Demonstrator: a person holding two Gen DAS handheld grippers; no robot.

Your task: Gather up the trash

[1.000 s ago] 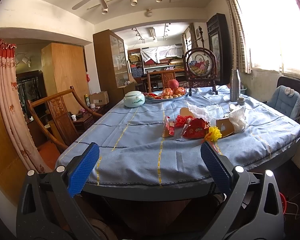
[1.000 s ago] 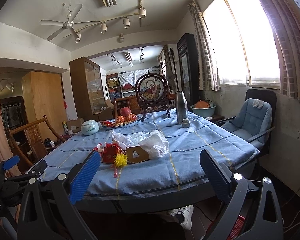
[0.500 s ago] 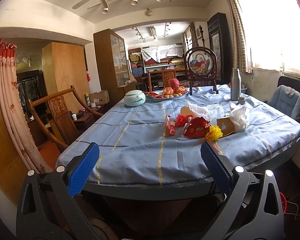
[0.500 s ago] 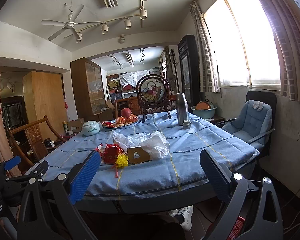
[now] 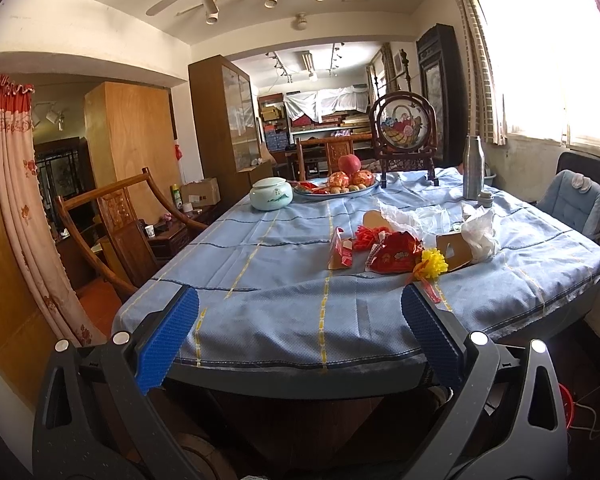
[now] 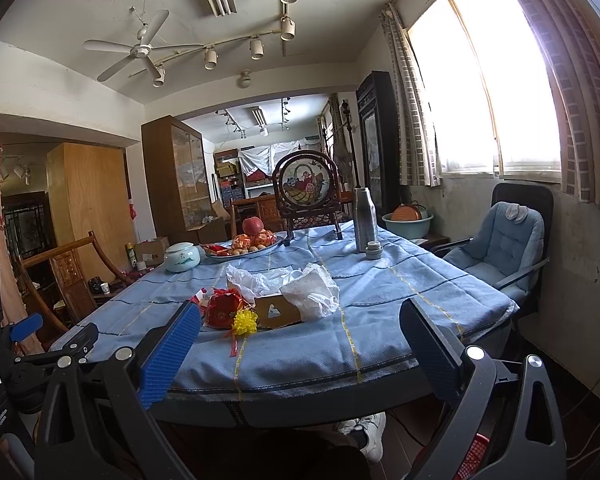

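Note:
A heap of trash lies on the blue-clothed table (image 5: 268, 280): a red wrapper (image 5: 396, 256), a yellow ribbon bow (image 5: 434, 264), a small red packet (image 5: 340, 254), a brown cardboard box (image 5: 454, 254) and crumpled white plastic bags (image 5: 478, 234). My left gripper (image 5: 300, 320) is open and empty, short of the table's near edge. The right wrist view shows the same red wrapper (image 6: 222, 310), bow (image 6: 246, 320), box (image 6: 278, 310) and bag (image 6: 312, 290). My right gripper (image 6: 300, 328) is open and empty too, in front of the table (image 6: 380, 320).
Farther back stand a ceramic jar (image 5: 271, 196), a fruit plate (image 5: 336, 188), a steel flask (image 5: 473, 168) and a framed embroidery stand (image 5: 404, 136). A wooden chair (image 5: 116, 224) is left, a blue cushioned chair (image 6: 508, 248) right. A shoe (image 6: 364, 432) shows under the table.
Almost nothing: the right wrist view has drifted very slightly. The trash lies as before and both grippers stay open.

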